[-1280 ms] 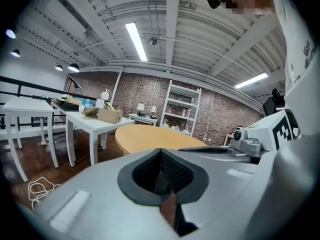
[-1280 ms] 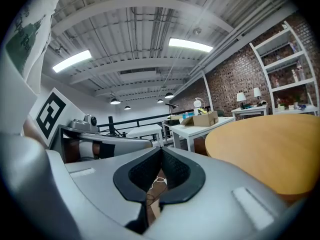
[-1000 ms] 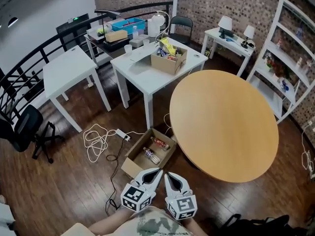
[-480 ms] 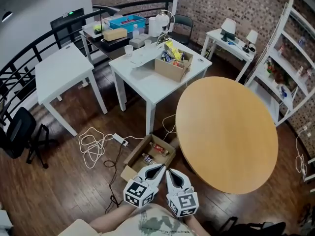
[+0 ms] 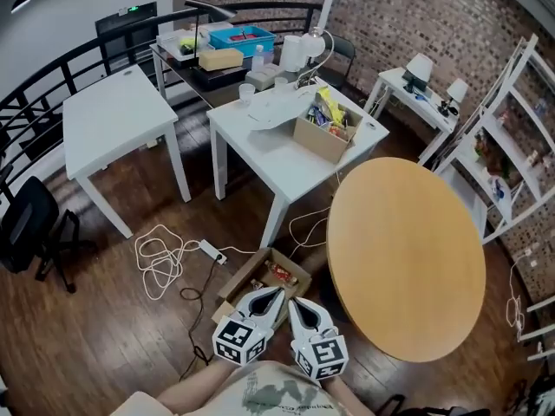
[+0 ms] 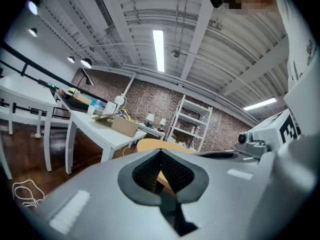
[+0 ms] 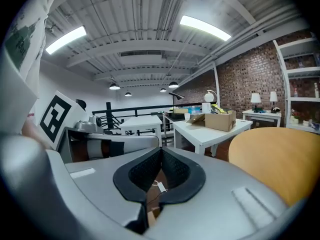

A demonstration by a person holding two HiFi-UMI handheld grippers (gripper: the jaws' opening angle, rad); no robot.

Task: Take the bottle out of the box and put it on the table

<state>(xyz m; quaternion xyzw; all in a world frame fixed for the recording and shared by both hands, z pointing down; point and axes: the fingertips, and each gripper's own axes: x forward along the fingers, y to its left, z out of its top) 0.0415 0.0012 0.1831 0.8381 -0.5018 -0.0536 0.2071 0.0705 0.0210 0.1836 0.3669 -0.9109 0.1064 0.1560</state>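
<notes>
Down on the dark wooden floor (image 5: 104, 336), just beside the round light-wood table (image 5: 408, 258), sits an open brown cardboard box (image 5: 290, 260). A bottle with a reddish label (image 5: 282, 273) lies on its side inside this box, and a second small item shows next to it, too small to identify. The round table's top is bare.

Both grippers are held close together at the bottom of the head view, directly in front of the person's body, with their tips pointing toward the box. The left gripper (image 5: 277, 291) is clenched: its own view shows the black ribbed pads meeting at the tips, with nothing between them. The right gripper (image 5: 291, 302) is likewise clenched and empty, its pads pressed together. Neither gripper touches the box or the bottle; their tips overlap the near side of the box in the head view, and how high they hang above it cannot be judged.

Left of the box, a white power strip (image 5: 211, 250) and a looped white cable (image 5: 156, 258) lie on the floor. Beyond them stands a white square table (image 5: 269, 159) carrying a second cardboard box of packets (image 5: 319, 139). Another white table (image 5: 113, 115) stands further left, a black office chair (image 5: 26, 232) is at the left edge, and a white shelf unit (image 5: 503, 172) lines the brick wall on the right.
</notes>
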